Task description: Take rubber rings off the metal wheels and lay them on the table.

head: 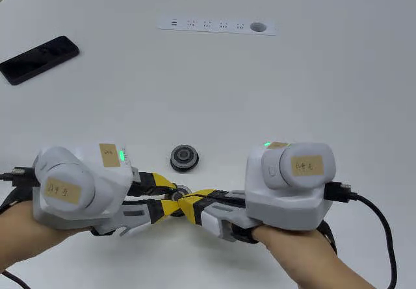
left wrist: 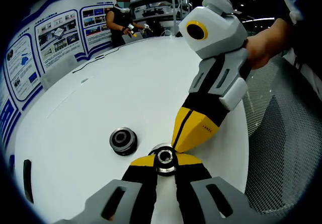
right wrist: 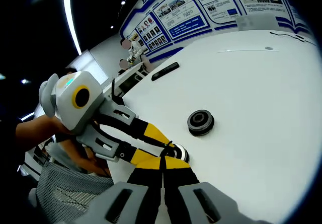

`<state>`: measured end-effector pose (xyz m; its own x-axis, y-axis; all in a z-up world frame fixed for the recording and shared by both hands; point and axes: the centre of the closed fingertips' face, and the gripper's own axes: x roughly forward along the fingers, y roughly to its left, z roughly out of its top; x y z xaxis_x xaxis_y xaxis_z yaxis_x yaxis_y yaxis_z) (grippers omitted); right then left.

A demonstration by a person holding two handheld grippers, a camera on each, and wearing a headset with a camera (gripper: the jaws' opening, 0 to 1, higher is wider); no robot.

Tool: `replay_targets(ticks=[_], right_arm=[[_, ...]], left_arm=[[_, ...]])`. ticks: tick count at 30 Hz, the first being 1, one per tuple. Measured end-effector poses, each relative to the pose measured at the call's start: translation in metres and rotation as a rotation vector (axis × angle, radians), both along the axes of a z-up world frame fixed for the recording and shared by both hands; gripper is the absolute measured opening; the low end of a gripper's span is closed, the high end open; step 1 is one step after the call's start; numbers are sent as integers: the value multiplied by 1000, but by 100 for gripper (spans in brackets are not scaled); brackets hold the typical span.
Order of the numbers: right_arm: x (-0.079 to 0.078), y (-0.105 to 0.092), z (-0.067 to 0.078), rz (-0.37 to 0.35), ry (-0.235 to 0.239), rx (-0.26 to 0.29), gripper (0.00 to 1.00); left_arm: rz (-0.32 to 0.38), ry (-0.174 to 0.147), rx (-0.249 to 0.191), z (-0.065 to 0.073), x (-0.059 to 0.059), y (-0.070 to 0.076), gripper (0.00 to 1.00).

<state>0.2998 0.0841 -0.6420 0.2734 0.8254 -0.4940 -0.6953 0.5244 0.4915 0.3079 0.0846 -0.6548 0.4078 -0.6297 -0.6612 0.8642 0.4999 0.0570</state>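
Clenching a small metal wheel (left wrist: 165, 157) near the front edge of the white surface (head: 279, 87), the left tongs (head: 171, 199) likely steady it. The right tongs (head: 194, 206), closed at its rim, seem to pinch its rubber ring (right wrist: 169, 145) to peel it away. The left gripper view shows the wheel's hub between the tips. The head view shows a second wheel (head: 184, 157) lying flat just beyond.
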Motion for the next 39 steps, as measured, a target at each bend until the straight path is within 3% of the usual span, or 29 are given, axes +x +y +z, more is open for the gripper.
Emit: replay_targets(ticks=[10,14,25,31,39], right_arm=[[-1,-1,0,-43,46,17,2],[-1,-2,0,-62,72,33,2],[-1,2,7,-90,114,88,2],[2,1,16,-117,141,140,2],[14,-17,28,-196,162,191,2]], left_arm=[[12,9,27,0,0,-1,13],[15,-4,35,1,0,-1,13],[30,-39,39,21,-6,11,14],[72,-50,16,31,-4,20,16],[88,-71,1,39,3,21,17]])
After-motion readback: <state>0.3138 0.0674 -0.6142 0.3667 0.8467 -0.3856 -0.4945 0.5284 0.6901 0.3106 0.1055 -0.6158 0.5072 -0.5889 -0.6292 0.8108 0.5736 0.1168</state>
